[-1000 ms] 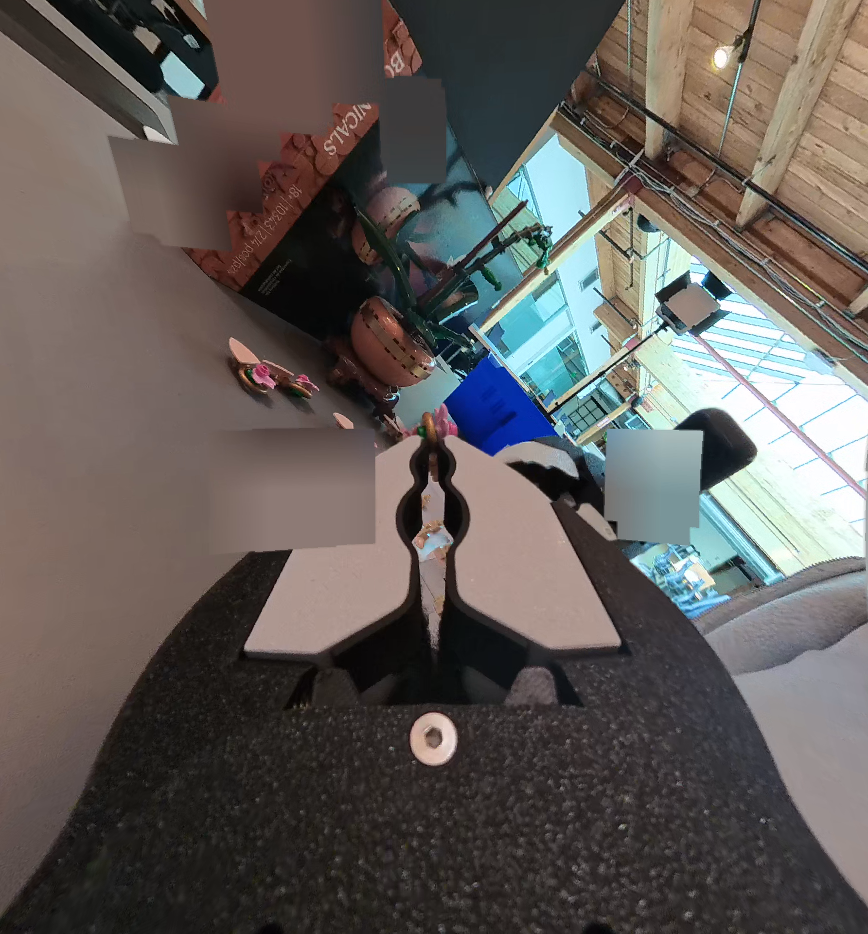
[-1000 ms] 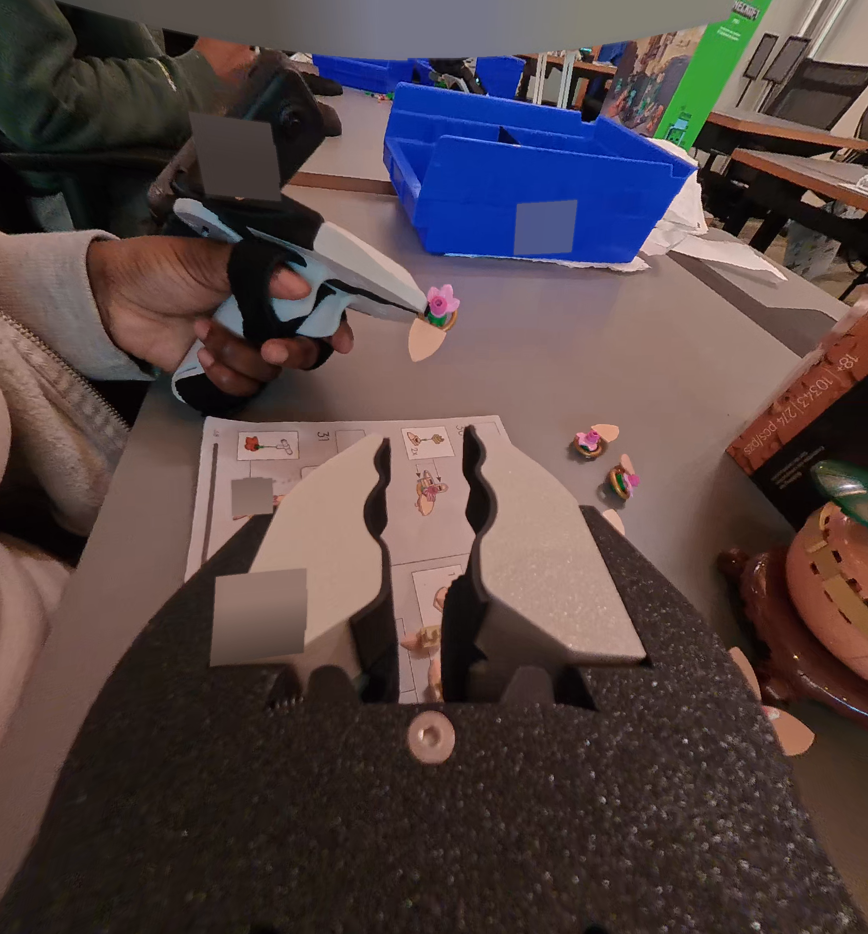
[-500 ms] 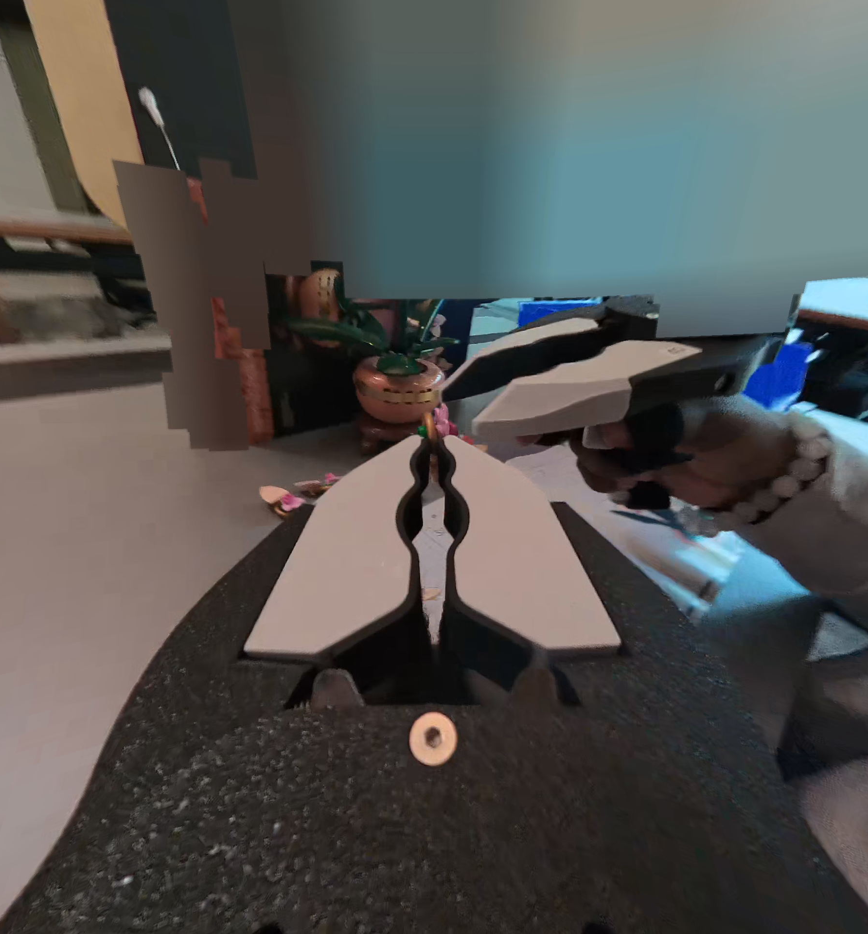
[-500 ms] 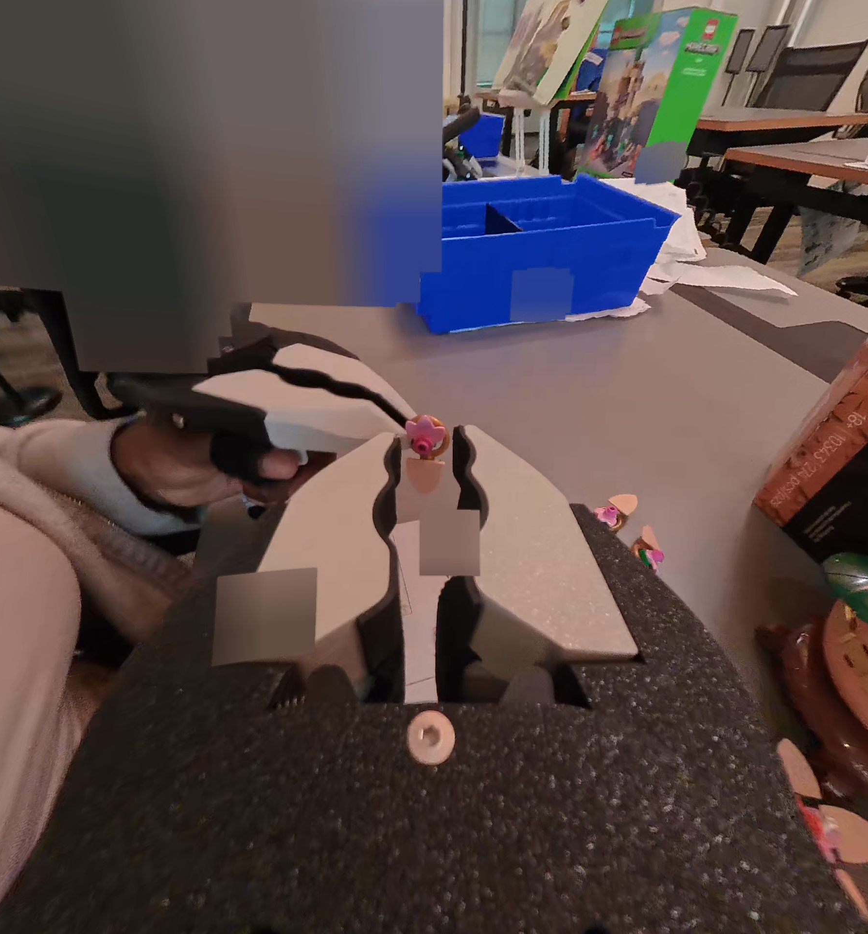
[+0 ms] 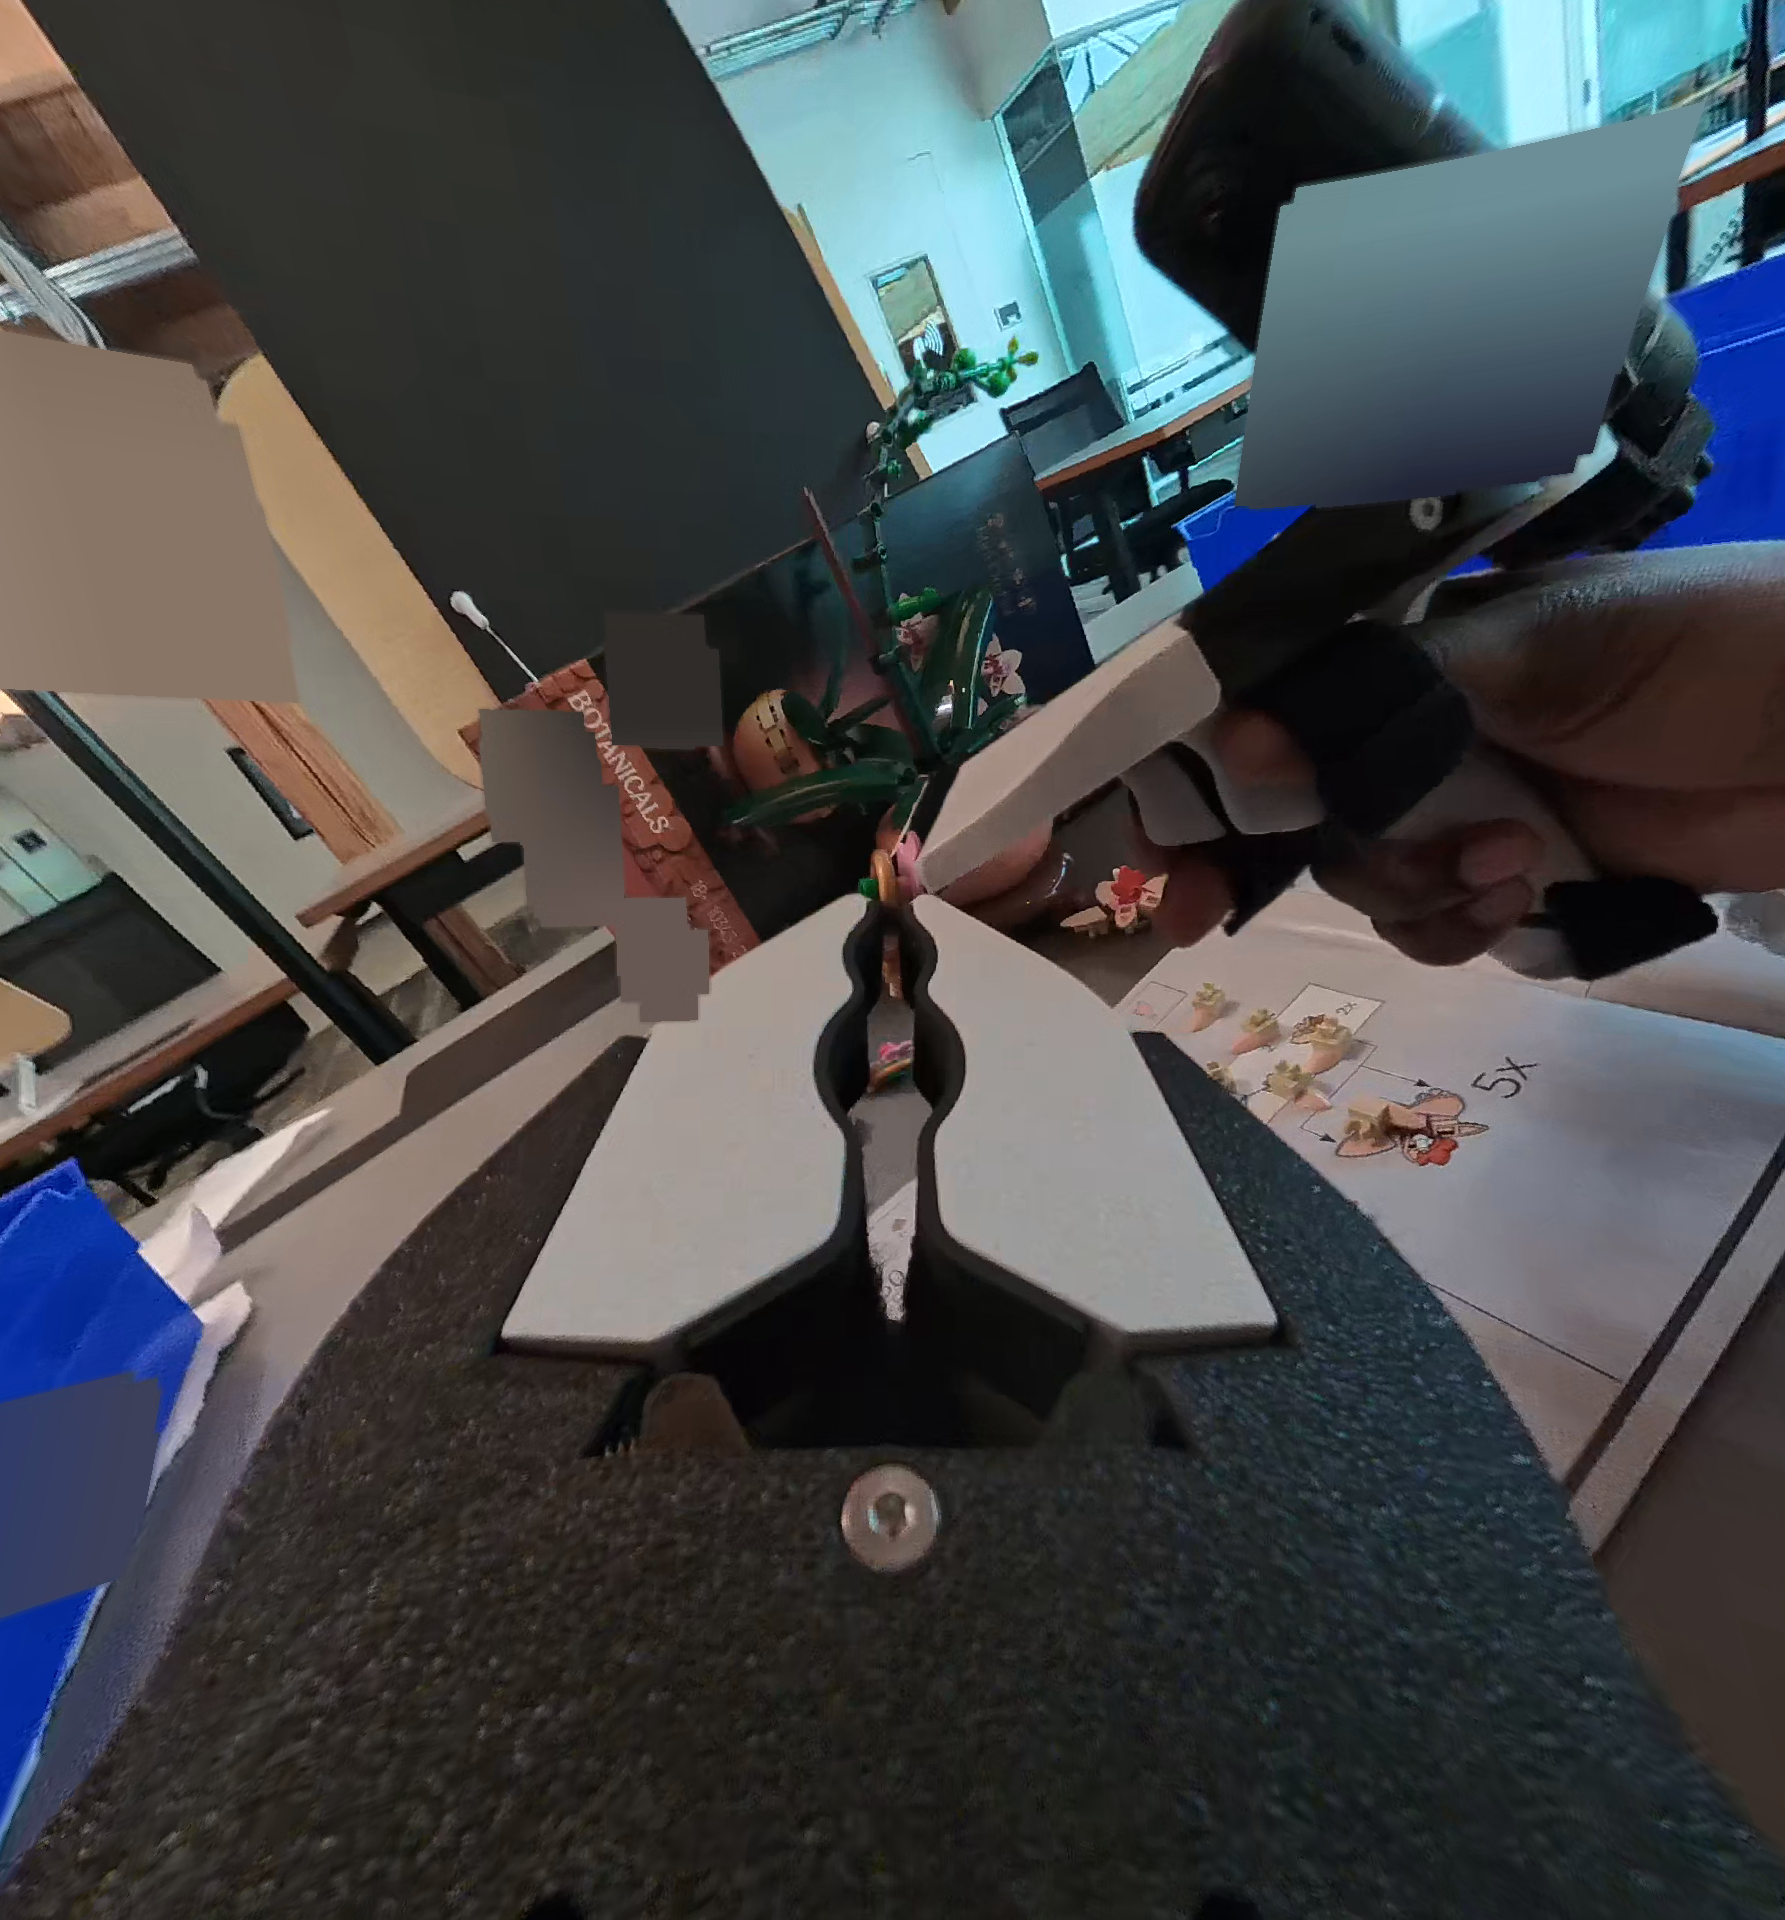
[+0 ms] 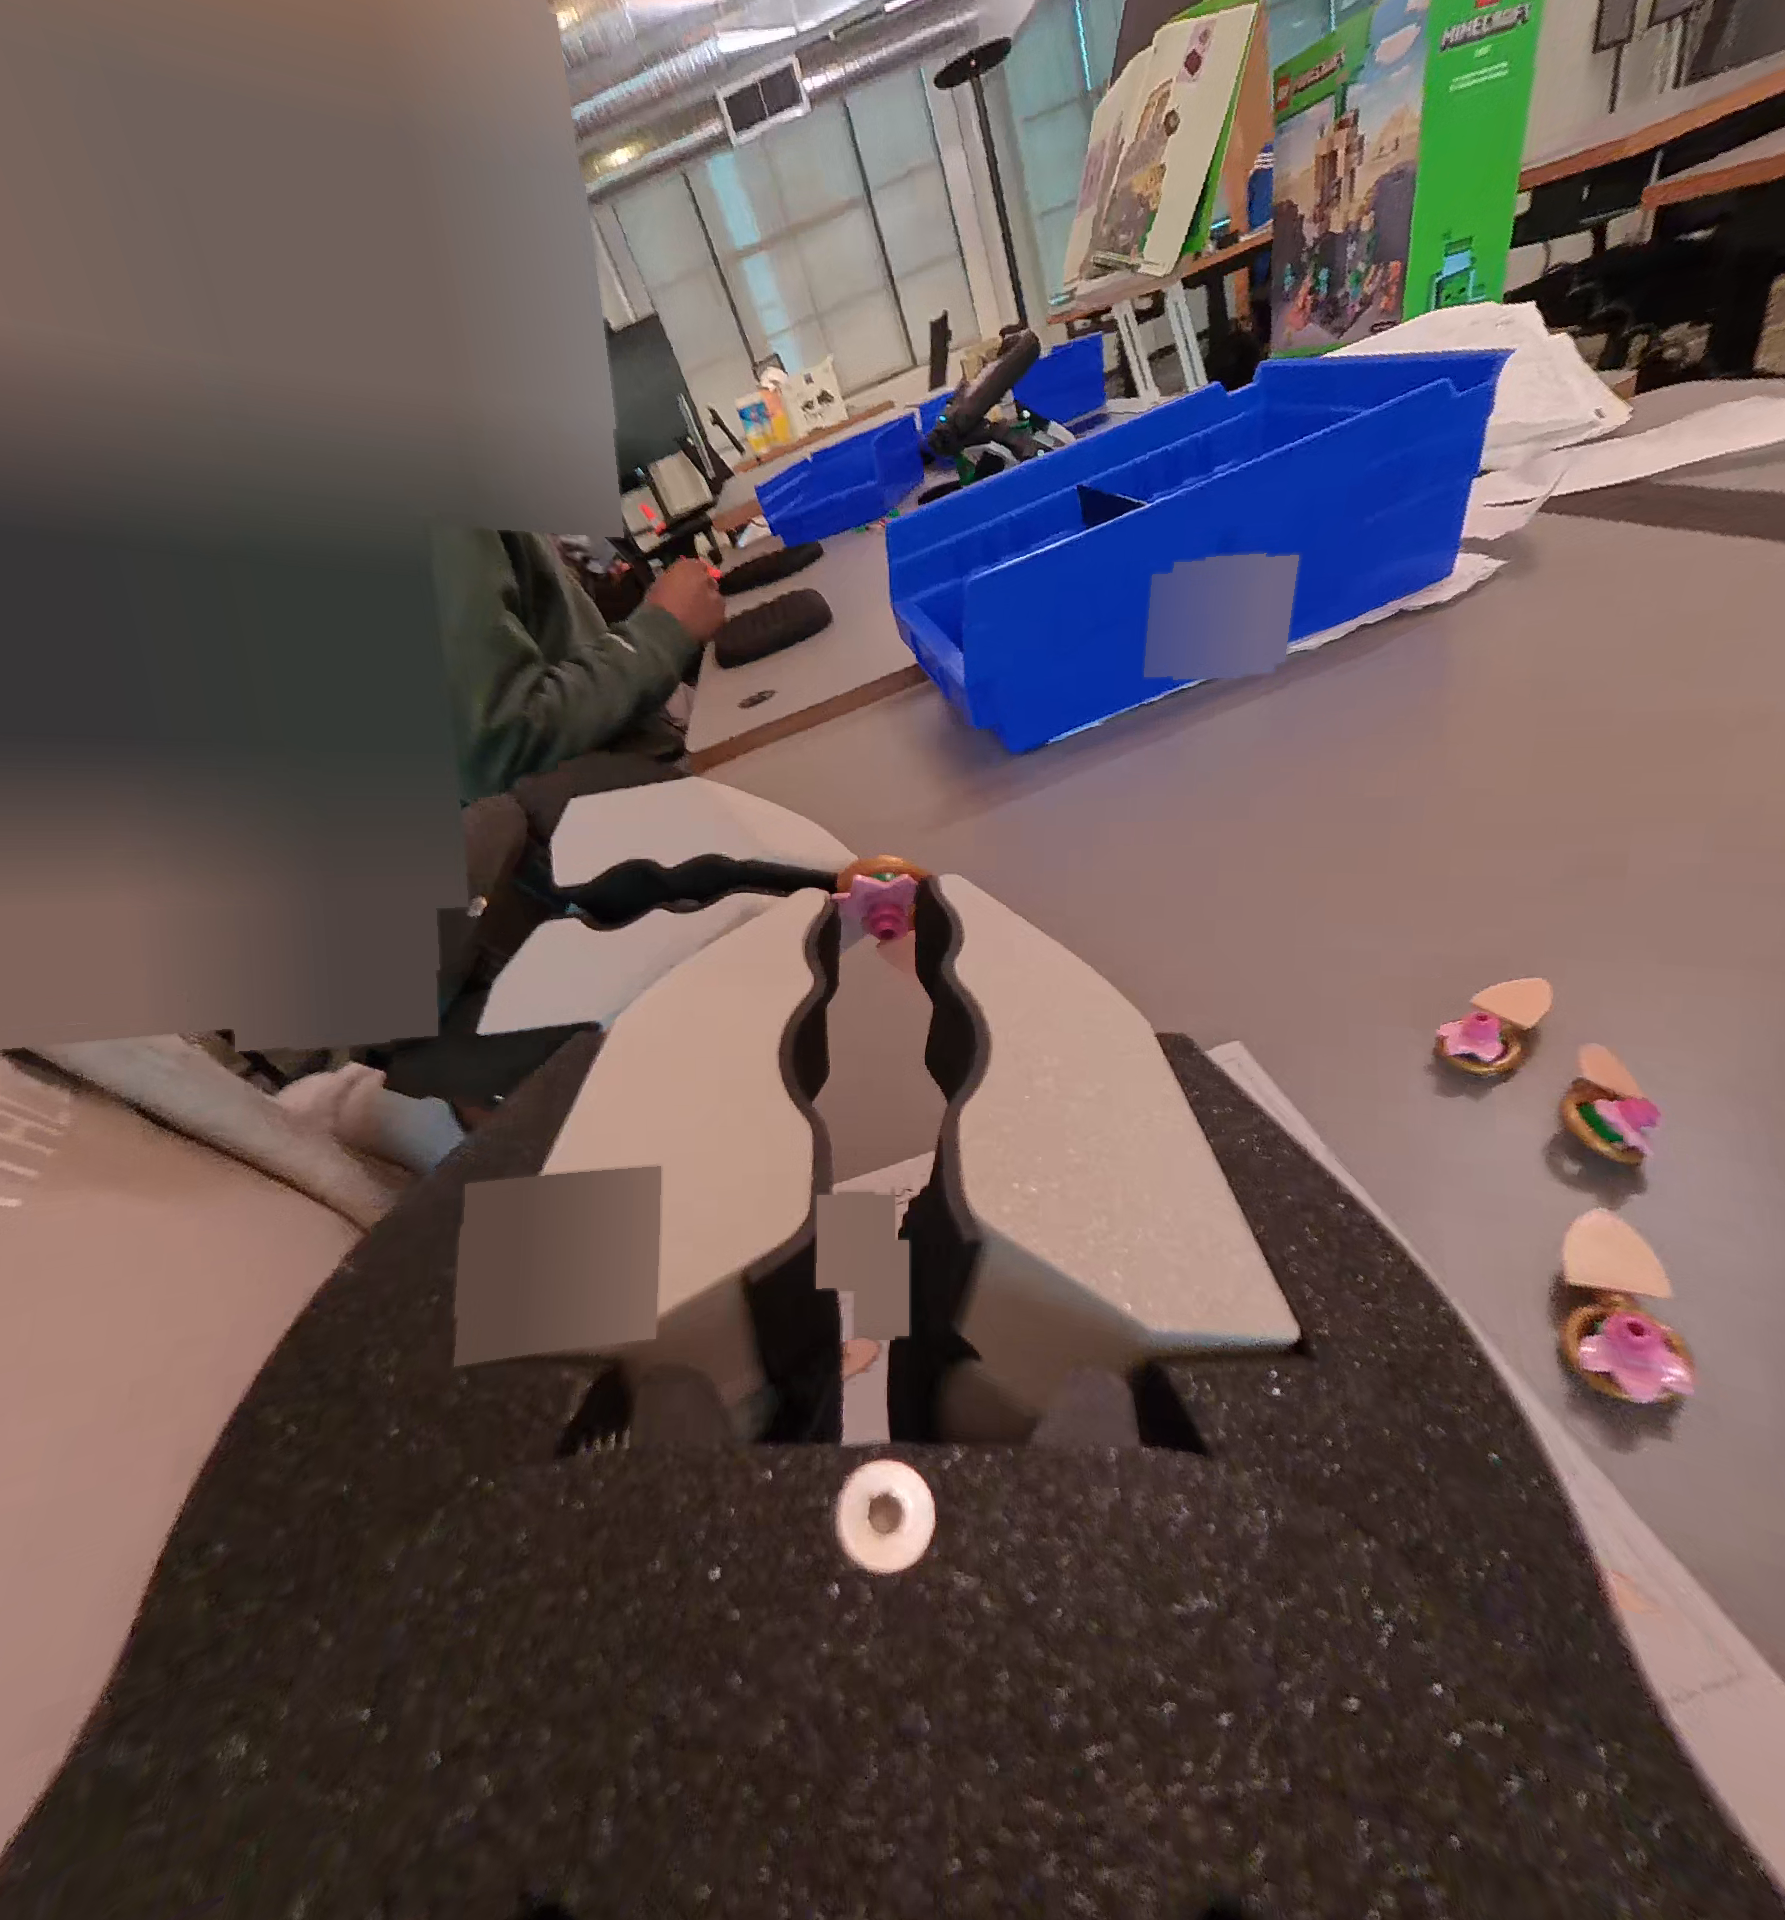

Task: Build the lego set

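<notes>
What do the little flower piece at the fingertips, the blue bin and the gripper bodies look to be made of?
Flower piece: moulded plastic, glossy; gold ring, pink star-shaped bloom, sharp-edged stud. Blue bin: rigid plastic, smooth, slightly shiny walls with a divider. Gripper bodies: black with a coarse, grainy matte surface, possibly printed plastic or foam-like; fingers pale grey and matte.

Matt grey smooth tabletop (image 6: 1283,883); glossy blue plastic bin (image 6: 1075,644); rough, grainy black body and smooth matt grey fingers (image 6: 1075,1122) on the hand-held gripper (image 6: 877,914).
</notes>
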Motion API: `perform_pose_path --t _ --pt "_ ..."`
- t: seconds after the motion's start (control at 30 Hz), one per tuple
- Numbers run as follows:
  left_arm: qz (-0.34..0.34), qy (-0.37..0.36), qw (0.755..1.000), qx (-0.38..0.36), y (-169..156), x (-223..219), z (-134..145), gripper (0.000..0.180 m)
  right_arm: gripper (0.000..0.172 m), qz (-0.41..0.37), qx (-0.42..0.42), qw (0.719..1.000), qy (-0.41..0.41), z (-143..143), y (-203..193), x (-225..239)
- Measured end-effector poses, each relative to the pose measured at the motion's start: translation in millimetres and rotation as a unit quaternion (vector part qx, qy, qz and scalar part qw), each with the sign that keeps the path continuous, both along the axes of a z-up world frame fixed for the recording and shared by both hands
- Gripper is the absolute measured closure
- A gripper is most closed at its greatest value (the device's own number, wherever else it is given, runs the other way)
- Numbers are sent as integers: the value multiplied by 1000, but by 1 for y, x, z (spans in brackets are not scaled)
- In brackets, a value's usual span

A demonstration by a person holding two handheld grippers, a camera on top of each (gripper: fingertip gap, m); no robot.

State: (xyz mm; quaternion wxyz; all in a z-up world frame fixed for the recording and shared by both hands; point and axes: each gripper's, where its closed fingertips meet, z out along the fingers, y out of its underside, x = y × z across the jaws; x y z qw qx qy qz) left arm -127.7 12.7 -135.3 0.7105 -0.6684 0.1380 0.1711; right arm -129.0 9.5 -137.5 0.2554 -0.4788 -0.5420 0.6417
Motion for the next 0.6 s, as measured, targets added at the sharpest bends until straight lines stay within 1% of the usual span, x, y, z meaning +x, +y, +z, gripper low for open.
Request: perform_pose_path --t 0.2,0.37,0.43,0.5,0.6 --pt "-1 22 1000 20 -1 3 6 178 160 26 -110 994 2 4 -1 3" --pt "-14 19 999 44 -3 6 12 178 162 66 -221 973 4 10 -4 5" --pt "-19 14 998 52 -4 7 15 178 164 79 -252 964 12 13 -5 7" --pt "-20 6 998 60 -5 7 17 178 166 80 -240 967 31 16 -4 9" --pt "-27 -2 998 62 -5 8 16 178 167 67 -158 984 41 17 -4 10"
